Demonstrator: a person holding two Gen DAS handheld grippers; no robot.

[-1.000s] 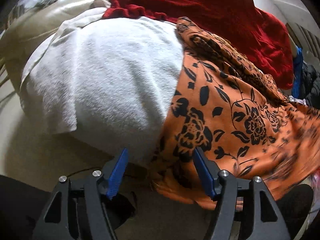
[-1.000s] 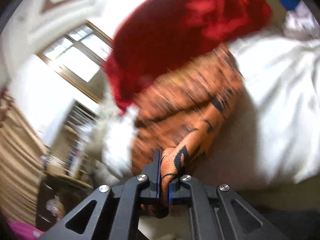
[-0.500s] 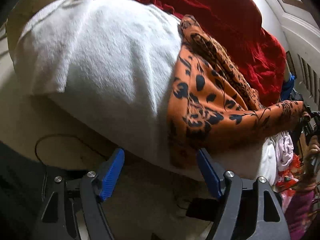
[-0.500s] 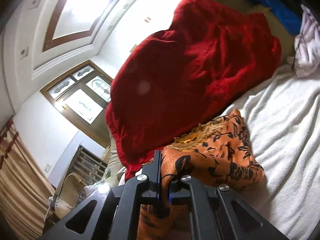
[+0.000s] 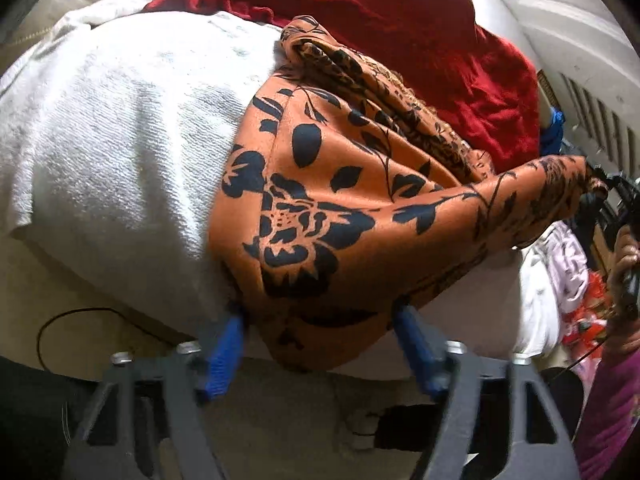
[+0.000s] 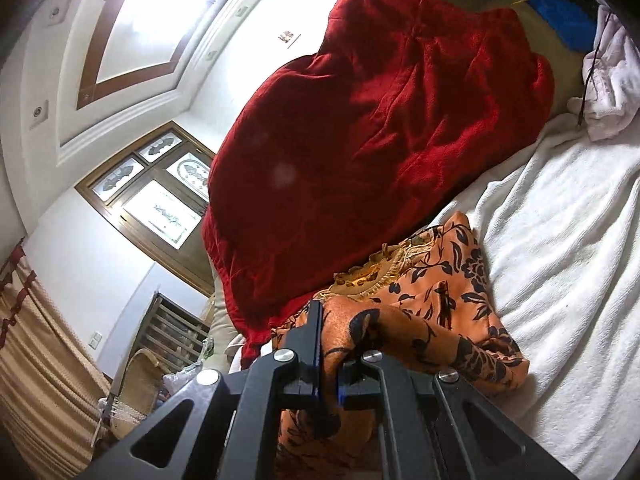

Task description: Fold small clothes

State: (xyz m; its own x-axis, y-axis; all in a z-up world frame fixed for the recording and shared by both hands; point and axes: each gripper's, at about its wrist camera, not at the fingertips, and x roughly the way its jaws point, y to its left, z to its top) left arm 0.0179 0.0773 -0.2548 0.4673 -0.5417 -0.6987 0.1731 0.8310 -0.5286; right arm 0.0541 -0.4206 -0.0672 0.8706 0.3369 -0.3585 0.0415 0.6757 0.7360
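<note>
The orange floral garment (image 5: 320,208) lay on a white towel (image 5: 120,128), filling the middle of the left wrist view, with a red blanket (image 5: 400,20) heaped behind it along the top of the frame. One end of the garment was drawn out toward the right edge of that view, where the right gripper (image 5: 600,188) held it beside a person's hand (image 5: 628,256).

In the right wrist view the right gripper (image 6: 329,364) sat at the bottom centre, its jaws together and clamped on a bunched edge of the orange floral garment (image 6: 440,304); the rest of the cloth spread to the right of it on the white towel (image 6: 560,260), below the red blanket (image 6: 380,120).

The left gripper (image 5: 320,320) stood at the bottom centre of its view with its blue pads (image 5: 224,344) apart, straddling the garment's near lower edge. Its jaws had just been closing, with that hanging fold of cloth between them. Whether the pads were already pressing on the fabric could not be told; a gap seemed to remain on both sides.

The step in hand looked like securing a second hold, so the garment could be stretched between both grippers before a fold. The next move probably called for the left gripper to finish closing on the near edge, catching the fabric only and not the towel beneath it, then for both hands to pull the cloth flat.
</note>
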